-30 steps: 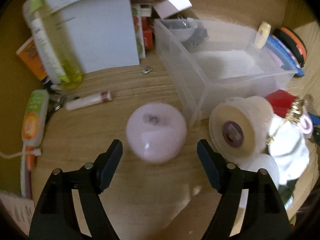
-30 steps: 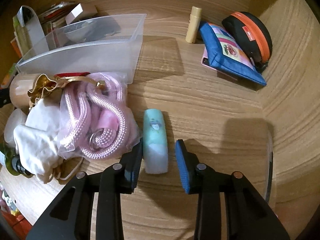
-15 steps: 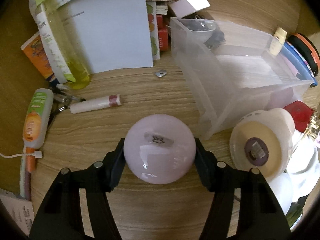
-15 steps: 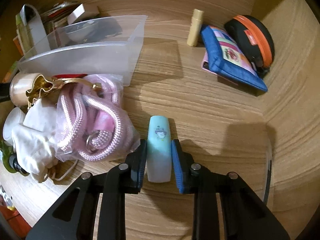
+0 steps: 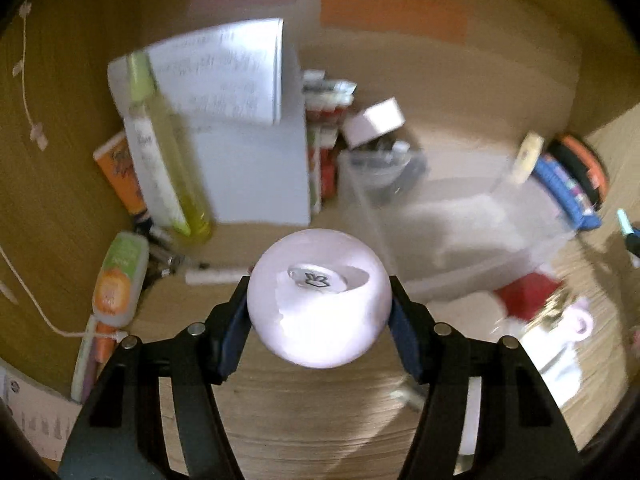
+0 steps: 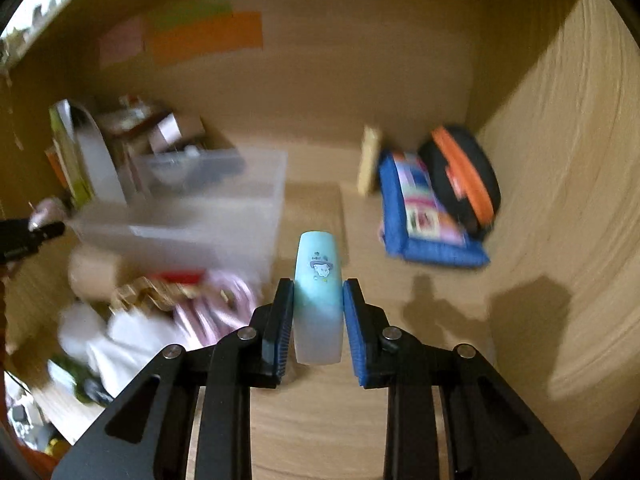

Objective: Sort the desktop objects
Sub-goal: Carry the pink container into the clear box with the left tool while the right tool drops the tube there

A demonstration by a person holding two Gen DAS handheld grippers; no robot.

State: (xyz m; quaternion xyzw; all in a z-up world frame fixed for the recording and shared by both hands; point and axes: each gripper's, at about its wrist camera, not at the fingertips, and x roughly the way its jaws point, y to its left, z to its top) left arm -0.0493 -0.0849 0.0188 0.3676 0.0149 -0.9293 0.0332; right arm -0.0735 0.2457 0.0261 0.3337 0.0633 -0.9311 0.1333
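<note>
A pale pink ball-shaped container with a small bunny mark on its lid hangs above the wooden desk, and my left gripper is shut on its two sides. In the right wrist view a mint-green flat case with a cartoon print is pinched between the blue pads of my right gripper, also lifted off the desk. A clear plastic bin stands behind the pink ball; the same clear plastic bin lies left of the green case.
Left of the bin stand a white box, a yellow-green bottle and tubes. A pink rope bundle and white cloth lie front left. A blue pouch and black-orange case sit by the right wall.
Both grippers closed on their objects, the left on the pink ball and the right on the green case, then rose off the desk; the views now tilt up toward the back wall.
</note>
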